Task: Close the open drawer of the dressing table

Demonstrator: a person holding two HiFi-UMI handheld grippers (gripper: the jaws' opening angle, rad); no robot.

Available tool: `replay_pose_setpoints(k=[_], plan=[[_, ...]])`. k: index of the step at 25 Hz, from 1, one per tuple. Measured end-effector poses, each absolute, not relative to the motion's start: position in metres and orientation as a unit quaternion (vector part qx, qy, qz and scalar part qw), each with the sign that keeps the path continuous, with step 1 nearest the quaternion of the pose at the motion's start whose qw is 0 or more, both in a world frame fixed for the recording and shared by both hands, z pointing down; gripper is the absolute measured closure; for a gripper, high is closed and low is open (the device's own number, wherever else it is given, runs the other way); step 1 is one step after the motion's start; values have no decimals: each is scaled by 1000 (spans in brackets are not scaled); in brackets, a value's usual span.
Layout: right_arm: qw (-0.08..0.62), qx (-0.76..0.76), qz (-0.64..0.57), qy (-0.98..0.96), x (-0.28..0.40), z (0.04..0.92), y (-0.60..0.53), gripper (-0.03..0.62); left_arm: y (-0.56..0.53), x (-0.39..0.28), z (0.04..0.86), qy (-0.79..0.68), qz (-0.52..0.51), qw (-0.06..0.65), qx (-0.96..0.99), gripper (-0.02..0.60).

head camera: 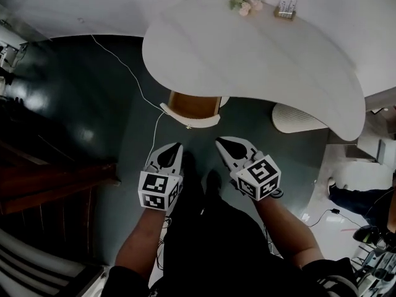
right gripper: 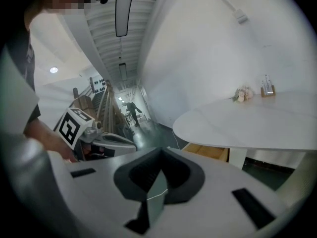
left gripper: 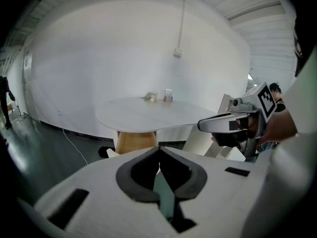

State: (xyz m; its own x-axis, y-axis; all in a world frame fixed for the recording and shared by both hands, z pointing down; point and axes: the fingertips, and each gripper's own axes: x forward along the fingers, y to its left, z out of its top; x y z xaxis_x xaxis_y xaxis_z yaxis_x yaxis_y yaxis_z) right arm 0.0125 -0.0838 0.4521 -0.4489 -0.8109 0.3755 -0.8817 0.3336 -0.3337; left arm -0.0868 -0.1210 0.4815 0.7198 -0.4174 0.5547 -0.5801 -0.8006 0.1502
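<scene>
The white dressing table (head camera: 266, 60) fills the upper middle of the head view. Its drawer (head camera: 193, 107) stands pulled out from under the near edge, showing a wooden inside and a white front (head camera: 189, 122). My left gripper (head camera: 177, 145) and right gripper (head camera: 219, 142) hover side by side just short of the drawer front, apart from it. Both are shut with nothing between their jaws. In the left gripper view my left gripper (left gripper: 159, 148) points at the drawer (left gripper: 134, 142). The right gripper view shows my right gripper (right gripper: 160, 148) with the drawer (right gripper: 210, 151) behind it.
A white ribbed stool (head camera: 297, 119) sits under the table's right side. Flowers (head camera: 246, 2) and a small holder (head camera: 285, 8) stand at the table's far edge. A white cable (head camera: 133, 82) runs across the dark floor. Dark wooden furniture (head camera: 49, 178) lies at the left.
</scene>
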Motion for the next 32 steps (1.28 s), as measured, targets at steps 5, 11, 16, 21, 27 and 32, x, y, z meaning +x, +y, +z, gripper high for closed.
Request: replay_pose_setpoints(k=[5, 11, 16, 21, 27, 32], plan=[[87, 516, 257, -812, 11, 491, -95, 589, -139, -81, 533, -263, 263, 173, 912, 568], [99, 512, 276, -807, 10, 531, -105, 589, -157, -78, 592, -271, 276, 181, 904, 525], [102, 512, 279, -806, 5, 556, -113, 589, -158, -77, 635, -268, 279, 216, 896, 494], [110, 513, 289, -801, 5, 590, -122, 589, -169, -76, 679, -257, 286, 234, 893, 469], [117, 526, 303, -786, 18, 627, -119, 589, -183, -75, 722, -259, 300, 227, 890, 451], [113, 537, 306, -778, 22, 642, -123, 589, -191, -72, 747, -259, 301, 243, 885, 448]])
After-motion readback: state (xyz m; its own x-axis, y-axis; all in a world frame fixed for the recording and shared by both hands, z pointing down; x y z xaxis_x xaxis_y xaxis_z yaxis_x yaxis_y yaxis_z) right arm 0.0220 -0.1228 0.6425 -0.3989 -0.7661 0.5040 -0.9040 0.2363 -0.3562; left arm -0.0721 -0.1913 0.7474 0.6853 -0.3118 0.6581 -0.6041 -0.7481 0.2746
